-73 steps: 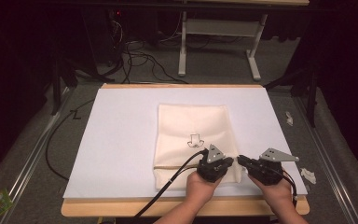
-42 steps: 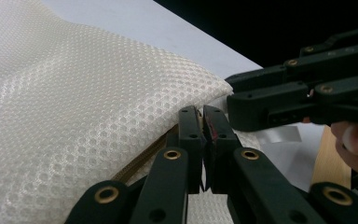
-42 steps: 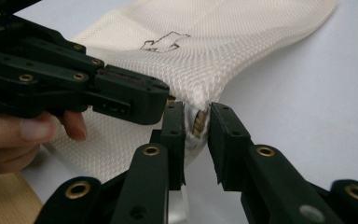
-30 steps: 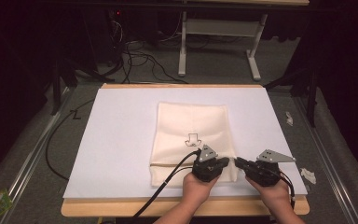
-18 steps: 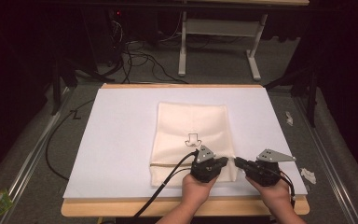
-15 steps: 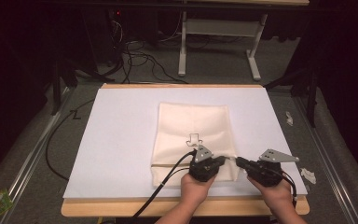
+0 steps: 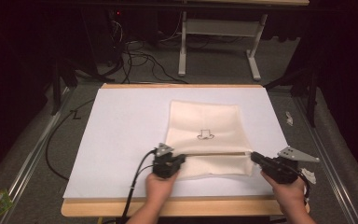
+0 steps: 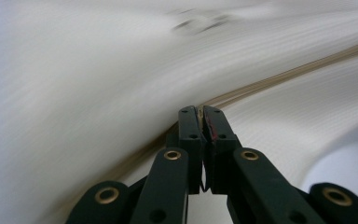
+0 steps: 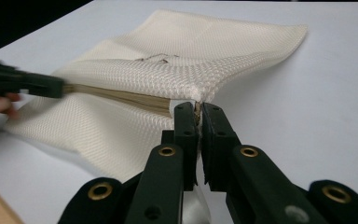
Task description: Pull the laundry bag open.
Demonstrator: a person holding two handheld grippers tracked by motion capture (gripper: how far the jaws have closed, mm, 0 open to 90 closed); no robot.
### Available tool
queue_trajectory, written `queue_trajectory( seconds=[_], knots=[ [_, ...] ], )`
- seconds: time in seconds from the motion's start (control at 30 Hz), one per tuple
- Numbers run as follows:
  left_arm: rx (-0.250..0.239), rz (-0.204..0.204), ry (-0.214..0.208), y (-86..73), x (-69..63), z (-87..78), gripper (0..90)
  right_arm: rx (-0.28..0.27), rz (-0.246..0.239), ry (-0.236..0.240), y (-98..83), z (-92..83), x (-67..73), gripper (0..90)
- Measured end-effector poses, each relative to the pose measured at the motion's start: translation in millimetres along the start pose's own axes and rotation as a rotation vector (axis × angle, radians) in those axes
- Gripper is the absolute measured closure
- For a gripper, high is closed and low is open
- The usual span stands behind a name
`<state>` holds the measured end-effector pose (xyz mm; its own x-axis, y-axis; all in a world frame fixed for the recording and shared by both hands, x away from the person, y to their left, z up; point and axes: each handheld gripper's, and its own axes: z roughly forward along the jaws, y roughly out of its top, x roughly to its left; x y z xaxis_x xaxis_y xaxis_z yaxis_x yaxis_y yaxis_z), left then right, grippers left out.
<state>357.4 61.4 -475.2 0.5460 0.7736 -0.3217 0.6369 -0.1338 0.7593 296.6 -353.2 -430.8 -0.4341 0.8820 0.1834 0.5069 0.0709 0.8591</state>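
Because the white table (image 7: 121, 140) gave a flat, bare surface, the cream mesh cloth (image 7: 205, 121) lay spread at its middle, near edge folded back, probably for another fold. Each end of that fold's tan edge sat pinched between closed fingers: the left gripper (image 7: 182, 159) and the right gripper (image 7: 253, 155), holding it taut.

A cream mesh bag (image 7: 205, 140) with a small dark printed mark is laid flat on the white tabletop (image 7: 121, 126), right of centre. Its near part is folded over along a tan-edged crease.
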Motion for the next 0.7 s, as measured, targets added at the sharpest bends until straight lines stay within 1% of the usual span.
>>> queue_trajectory(
  seconds=[0.03,0.07,0.1,0.13,0.17,0.2,0.23,0.27,0.3,0.33,0.37,0.4,0.43,0.47,0.5,0.53,0.57,0.6,0.63,0.67,0.7],
  knots=[
    [0.000,0.000,0.000,0.0,0.0,0.0,87.7,0.000,0.000,0.000,0.0,0.0,0.0,86.8],
    [0.020,-0.008,-0.042,-4.7,21.6,-20.7,87.7,-0.009,0.019,-0.023,-2.1,-5.1,-13.2,86.6],
    [0.035,0.057,-0.035,-6.8,20.2,-27.2,87.6,0.004,0.038,0.016,-3.3,-5.3,-17.9,86.4],
    [0.051,0.149,0.019,-10.2,14.4,-30.6,87.6,0.019,0.030,0.016,-4.8,-2.8,-15.8,86.5],
    [0.069,0.200,0.049,-14.7,12.8,-32.3,87.5,0.038,0.000,0.008,-5.7,1.3,-10.0,86.4],
    [0.082,0.188,0.036,-19.6,16.1,-31.8,87.5,0.053,-0.022,-0.001,-5.6,4.7,-4.4,86.2],
    [0.088,0.145,-0.004,-23.5,21.4,-30.8,87.4,0.055,-0.037,-0.002,-5.0,6.8,-1.3,86.0],
    [0.087,0.132,-0.022,-24.3,24.9,-30.8,87.2,0.051,-0.037,-0.004,-4.4,7.0,0.1,85.8],
    [0.088,0.148,-0.024,-22.4,25.6,-31.7,87.0,0.049,-0.027,0.002,-4.2,6.6,-0.2,85.4],
    [0.076,0.170,-0.015,-20.9,24.7,-32.5,86.4,0.051,-0.020,0.004,-4.8,5.7,-0.6,84.8],
    [0.057,0.183,-0.011,-20.3,24.1,-34.1,84.9,0.056,-0.020,0.001,-6.0,4.7,-0.7,83.4],
    [0.032,0.179,-0.016,-20.0,24.9,-36.0,83.0,0.065,-0.033,-0.007,-7.1,4.0,-1.3,81.0],
    [0.013,0.160,-0.023,-19.1,26.8,-37.8,77.5,0.074,-0.029,-0.008,-7.8,3.2,-2.0,77.1],
    [-0.004,0.146,-0.026,-17.7,29.0,-39.9,69.8,0.068,-0.021,-0.004,-8.3,2.3,-2.9,71.7],
    [-0.025,0.137,-0.025,-16.4,31.3,-42.5,64.1,0.060,-0.013,-0.005,-8.3,0.9,-2.8,65.9],
    [-0.038,0.138,-0.016,-14.9,33.8,-45.6,60.2,0.049,-0.020,-0.013,-7.4,-0.3,-2.6,59.9],
    [-0.038,0.138,-0.016,-14.9,33.8,-45.6,56.1,0.031,-0.037,-0.023,-6.5,-1.0,-2.4,54.5],
    [-0.068,0.155,0.028,-11.8,38.4,-52.0,52.7,0.016,-0.049,-0.037,-5.9,-1.8,-2.1,49.6],
    [-0.068,0.155,0.028,-11.8,38.4,-52.0,50.2,0.016,-0.049,-0.037,-5.9,-1.8,-2.1,49.6],
    [-0.101,0.183,0.088,-9.0,43.7,-59.1,47.1,-0.021,-0.085,-0.076,-5.6,-2.4,-3.1,39.2],
    [-0.101,0.183,0.088,-9.0,43.7,-59.1,43.3,-0.030,-0.100,-0.098,-5.3,-2.2,-4.6,34.0]
  ],
)
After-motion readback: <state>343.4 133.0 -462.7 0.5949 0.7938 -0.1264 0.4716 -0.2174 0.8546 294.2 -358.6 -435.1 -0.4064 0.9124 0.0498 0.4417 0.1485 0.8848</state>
